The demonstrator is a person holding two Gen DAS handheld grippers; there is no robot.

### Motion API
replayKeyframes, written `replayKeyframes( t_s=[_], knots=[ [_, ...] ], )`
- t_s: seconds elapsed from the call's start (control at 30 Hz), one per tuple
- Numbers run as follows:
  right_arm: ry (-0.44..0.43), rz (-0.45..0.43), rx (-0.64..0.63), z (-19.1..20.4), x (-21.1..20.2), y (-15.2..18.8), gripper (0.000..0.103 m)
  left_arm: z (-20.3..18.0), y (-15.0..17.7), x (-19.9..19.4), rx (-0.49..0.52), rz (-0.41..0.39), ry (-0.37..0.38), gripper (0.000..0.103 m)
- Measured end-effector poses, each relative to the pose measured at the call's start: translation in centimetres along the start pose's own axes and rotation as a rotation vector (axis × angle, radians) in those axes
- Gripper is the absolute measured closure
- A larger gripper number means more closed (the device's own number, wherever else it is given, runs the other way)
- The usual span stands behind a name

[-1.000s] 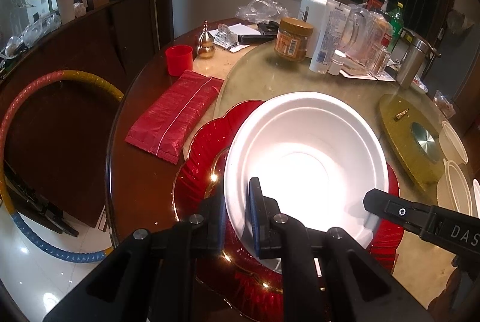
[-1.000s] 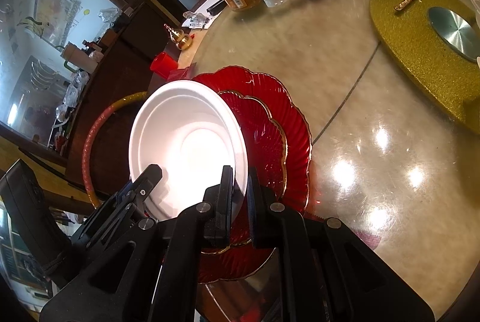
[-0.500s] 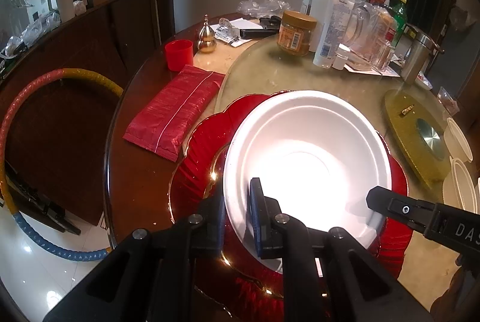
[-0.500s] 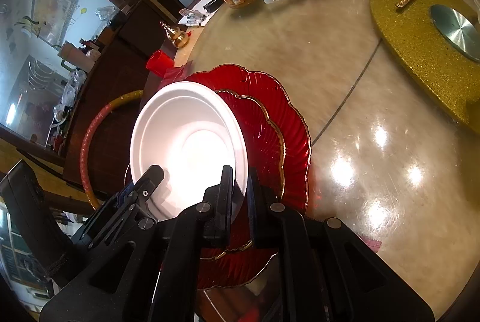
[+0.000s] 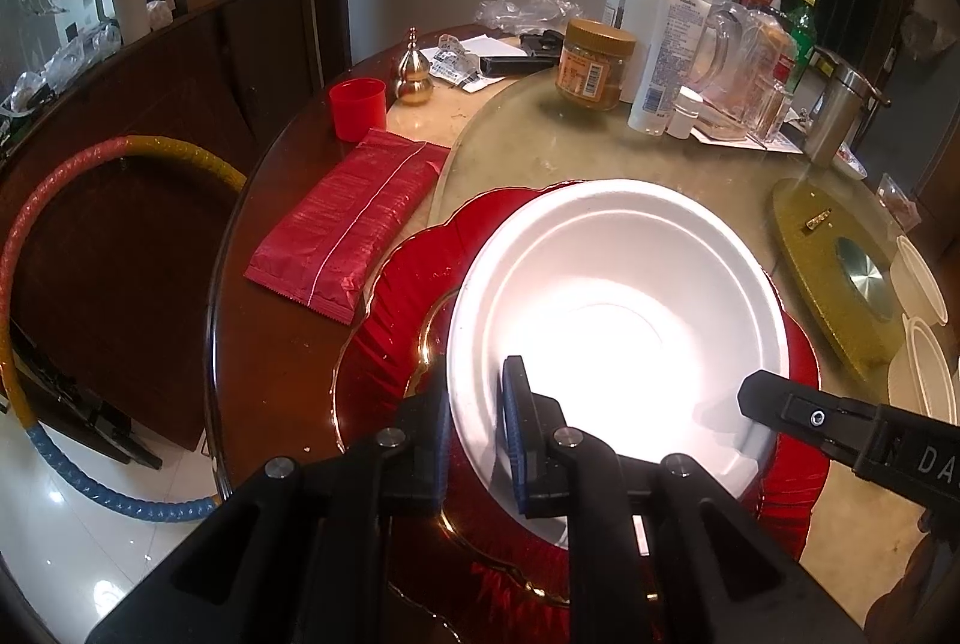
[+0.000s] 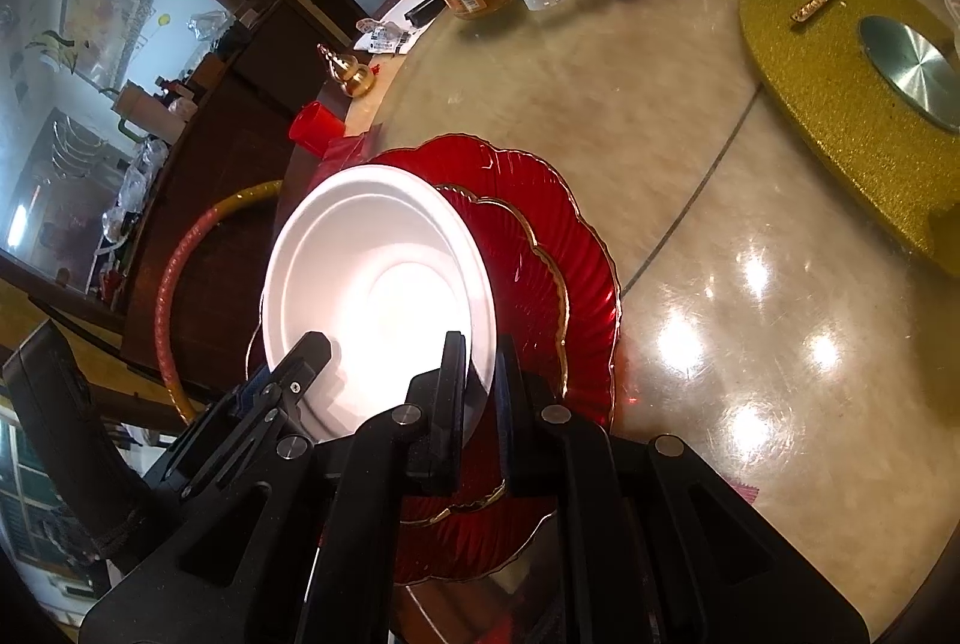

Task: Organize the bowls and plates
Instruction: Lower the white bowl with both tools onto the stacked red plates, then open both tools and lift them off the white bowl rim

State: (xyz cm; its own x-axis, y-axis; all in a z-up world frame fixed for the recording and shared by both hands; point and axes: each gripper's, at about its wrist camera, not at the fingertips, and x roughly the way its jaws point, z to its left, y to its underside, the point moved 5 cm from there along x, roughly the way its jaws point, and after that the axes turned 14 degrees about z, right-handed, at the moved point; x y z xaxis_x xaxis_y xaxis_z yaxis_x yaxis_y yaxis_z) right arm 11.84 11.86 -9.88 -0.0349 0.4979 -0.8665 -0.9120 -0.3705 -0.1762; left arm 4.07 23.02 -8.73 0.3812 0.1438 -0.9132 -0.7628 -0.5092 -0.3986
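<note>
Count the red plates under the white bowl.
2: a large red plate on the table, and a smaller red plate stacked on it, directly beneath the white bowl. More could be hidden underneath.

Round table (image 5: 576, 164): red plates (image 6: 540, 248), red packet (image 5: 348, 218), red cup (image 5: 357, 107), gold mat (image 6: 840, 86), jar (image 5: 594, 62).

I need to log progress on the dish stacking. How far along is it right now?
Done: a smaller red plate sits stacked on a larger red plate. In hand: both the left hand-held gripper and right hand-held gripper pinch the white bowl's rim above that stack. Left: releasing it, then the white bowls at the table's right edge.
</note>
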Motion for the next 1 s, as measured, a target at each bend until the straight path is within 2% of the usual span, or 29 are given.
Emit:
replayKeyframes(
  t_s=[0.17, 0.23, 0.3, 0.37, 0.4, 0.43, 0.47, 0.53, 0.63, 0.7, 0.73, 0.8, 0.9, 1.0],
  knots=[
    [0.044, -0.018, -0.014, 0.1, -0.3, -0.1, 0.093, 0.0, 0.0, -0.3, -0.002, -0.01, 0.003, 0.085],
    [0.061, -0.033, -0.02, 0.3, -0.6, -0.1, 0.093, 0.2, -0.1, -0.5, -0.01, -0.018, 0.012, 0.074],
    [0.073, -0.051, -0.024, 0.3, -1.0, -0.1, 0.093, 0.3, -0.1, -1.0, -0.023, -0.035, 0.032, 0.044],
    [0.074, -0.075, -0.023, 0.3, -1.6, 0.0, 0.093, 0.7, -0.1, -2.0, -0.048, -0.083, 0.049, 0.033],
    [0.074, -0.096, -0.022, 0.2, -2.2, 0.0, 0.091, 0.8, -0.2, -2.4, -0.057, -0.1, 0.05, 0.031],
    [0.07, -0.11, -0.021, 0.2, -2.5, 0.0, 0.085, 0.9, -0.2, -3.0, -0.067, -0.123, 0.048, 0.03],
    [0.06, -0.123, -0.021, 0.2, -2.9, 0.1, 0.072, 1.0, -0.3, -3.4, -0.074, -0.143, 0.046, 0.03],
    [0.02, -0.157, -0.02, 0.1, -3.8, 0.4, 0.06, 1.4, -0.2, -4.6, -0.102, -0.21, 0.04, 0.03],
    [-0.017, -0.233, -0.022, -0.1, -5.6, 1.0, 0.058, 2.2, 0.0, -6.7, -0.153, -0.328, 0.016, 0.023],
    [-0.031, -0.271, -0.021, -0.3, -6.4, 1.4, 0.052, 2.4, 0.3, -8.4, -0.183, -0.417, 0.013, 0.023],
    [-0.05, -0.294, -0.02, -0.5, -7.0, 1.8, 0.047, 2.4, 0.3, -9.0, -0.183, -0.449, 0.018, 0.023],
    [-0.069, -0.324, -0.018, -0.8, -7.8, 2.3, 0.046, 1.5, 0.6, -10.3, -0.156, -0.514, 0.034, 0.022],
    [-0.08, -0.367, -0.015, -1.8, -9.0, 3.3, 0.046, -1.2, 0.6, -10.8, -0.049, -0.529, 0.064, 0.021],
    [-0.095, -0.386, 0.012, -3.6, -10.2, 4.4, 0.046, -4.9, 0.9, -9.9, 0.088, -0.454, 0.124, 0.021]
  ],
)
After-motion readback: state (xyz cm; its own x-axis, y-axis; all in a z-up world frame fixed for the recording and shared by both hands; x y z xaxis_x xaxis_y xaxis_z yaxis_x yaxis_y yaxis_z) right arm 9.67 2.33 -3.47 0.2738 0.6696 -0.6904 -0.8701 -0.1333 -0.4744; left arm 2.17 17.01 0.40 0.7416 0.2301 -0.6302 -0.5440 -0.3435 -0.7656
